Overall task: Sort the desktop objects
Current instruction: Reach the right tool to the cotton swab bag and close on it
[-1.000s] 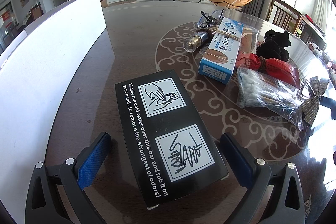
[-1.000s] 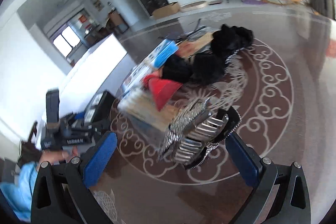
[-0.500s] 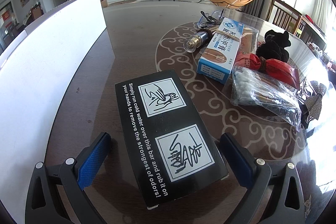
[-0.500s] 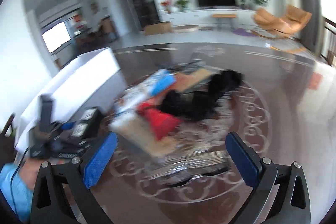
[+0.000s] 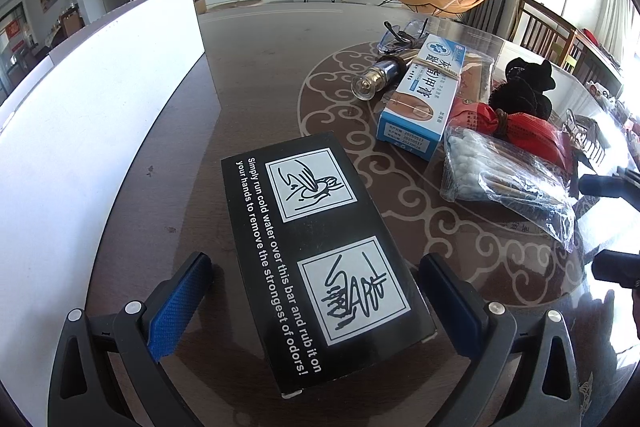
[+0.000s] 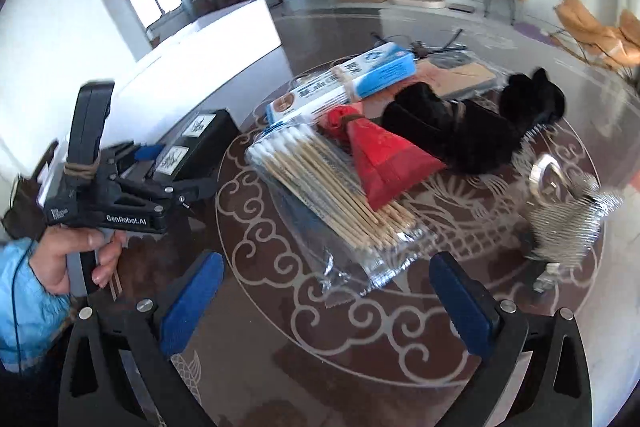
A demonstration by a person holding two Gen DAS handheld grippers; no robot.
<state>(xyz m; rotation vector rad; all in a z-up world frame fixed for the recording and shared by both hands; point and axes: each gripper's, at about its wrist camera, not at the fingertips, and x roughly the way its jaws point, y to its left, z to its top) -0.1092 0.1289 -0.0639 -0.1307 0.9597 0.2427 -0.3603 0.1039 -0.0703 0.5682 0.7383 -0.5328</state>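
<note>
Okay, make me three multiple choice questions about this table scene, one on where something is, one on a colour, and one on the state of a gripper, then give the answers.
1. Where does the black box lie?
A. between the open fingers of the left gripper
B. on top of the blue and white box
C. inside the bag of cotton swabs

2. What colour is the pouch resting on the bag of cotton swabs?
A. green
B. red
C. yellow

3. What state is the right gripper in?
A. shut on the swab bag
B. shut on the silver hair clip
C. open, holding nothing

Answers: 1 A, the blue pads stand on either side of the box. 2 B, the pouch is plainly red. 3 C, its fingers are spread with only table between them.
</note>
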